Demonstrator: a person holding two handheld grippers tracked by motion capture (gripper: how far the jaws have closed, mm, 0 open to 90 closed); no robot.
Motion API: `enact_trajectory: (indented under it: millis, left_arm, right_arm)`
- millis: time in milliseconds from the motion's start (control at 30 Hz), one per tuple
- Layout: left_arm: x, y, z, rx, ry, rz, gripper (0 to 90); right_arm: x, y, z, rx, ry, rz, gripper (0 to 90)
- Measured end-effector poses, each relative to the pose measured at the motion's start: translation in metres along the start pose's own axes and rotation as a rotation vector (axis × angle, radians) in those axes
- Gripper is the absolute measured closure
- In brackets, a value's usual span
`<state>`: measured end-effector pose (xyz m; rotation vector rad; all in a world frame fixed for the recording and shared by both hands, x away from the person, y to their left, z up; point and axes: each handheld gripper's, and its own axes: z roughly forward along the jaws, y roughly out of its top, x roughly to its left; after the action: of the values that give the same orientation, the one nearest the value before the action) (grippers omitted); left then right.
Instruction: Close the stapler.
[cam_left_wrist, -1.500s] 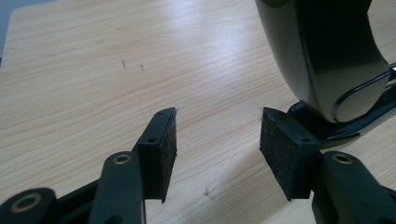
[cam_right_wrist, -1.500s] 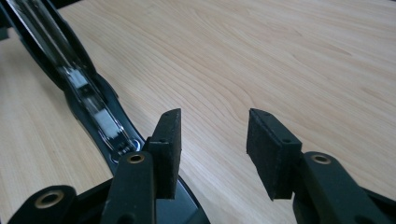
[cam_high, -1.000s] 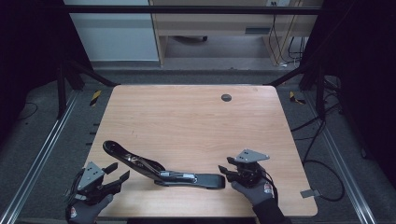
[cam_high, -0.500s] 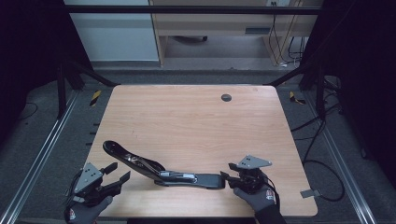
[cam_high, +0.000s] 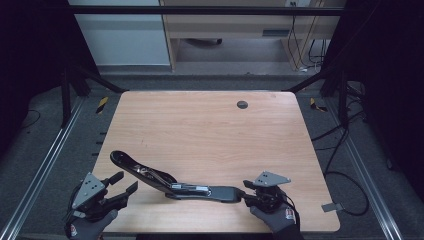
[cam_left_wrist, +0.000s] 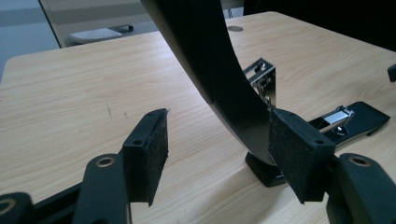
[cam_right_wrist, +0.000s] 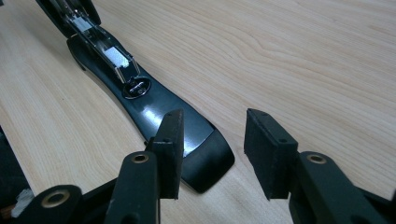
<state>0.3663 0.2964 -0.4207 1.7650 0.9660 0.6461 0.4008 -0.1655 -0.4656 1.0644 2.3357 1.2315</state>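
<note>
While both grippers stand unclenched, left gripper (cam_high: 121, 186) beside raised stapler (cam_high: 172, 182) arm, right gripper (cam_high: 247, 192) closing around its base

**Stapler opened flat on table**

Black stapler (cam_high: 175, 182) lies near the table's front edge, hinged wide open. Base flat on the wood, tapered glossy end toward the right, metal anvil plate (cam_right_wrist: 136, 87) showing. Upper arm (cam_high: 132, 166) tilts up and away to the left, its silver staple channel (cam_right_wrist: 100, 44) exposed
</note>
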Motion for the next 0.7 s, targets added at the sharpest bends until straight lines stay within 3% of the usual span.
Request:
enact_trajectory:
  millis: [333,700]
  left_arm:
    - [0.000,0.011,0.000,-0.028,0.010,-0.006,37.6]
    - [0.000,0.027,0.009,-0.044,0.023,-0.007,38.7]
  right_arm:
    - [0.005,0.000,0.000,-0.002,0.004,-0.001,62.9]
    - [0.008,0.002,0.003,0.014,0.005,-0.012,75.5]
